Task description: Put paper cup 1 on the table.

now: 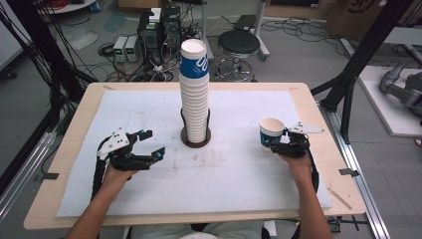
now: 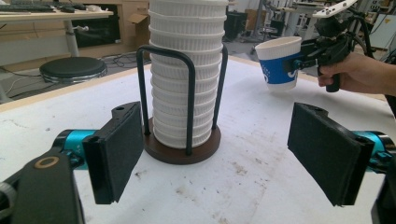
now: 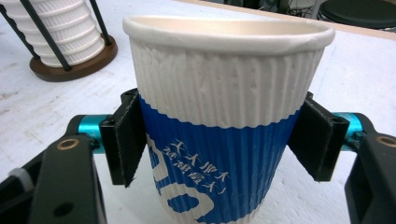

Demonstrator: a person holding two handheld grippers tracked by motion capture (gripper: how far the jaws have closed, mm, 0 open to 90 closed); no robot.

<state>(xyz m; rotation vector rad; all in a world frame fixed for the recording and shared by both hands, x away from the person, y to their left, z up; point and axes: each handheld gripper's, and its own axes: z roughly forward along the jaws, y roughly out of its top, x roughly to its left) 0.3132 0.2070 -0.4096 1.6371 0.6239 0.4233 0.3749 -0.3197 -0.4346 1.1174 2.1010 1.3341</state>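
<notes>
One paper cup (image 3: 224, 121), white ribbed above and blue below, sits upright between the pads of my right gripper (image 1: 281, 142), at right of centre in the high view. The jaws close on the blue band below the rim, which I judge keeps the rim undeformed and the mouth upward. In the left gripper view this cup (image 2: 279, 63) appears at upper right, clear of the white mat (image 1: 149, 184).

The stack of paper cups (image 1: 194, 94) stands at centre frame in a wire cup holder (image 2: 189, 100) on a round wooden base (image 2: 180, 151); the uprights keep the tall column from toppling.

My left gripper (image 1: 149, 144) rests at lower left of the high view, jaws wide and empty, aimed toward the holder. I judge it is placed to steady the holder if required.
</notes>
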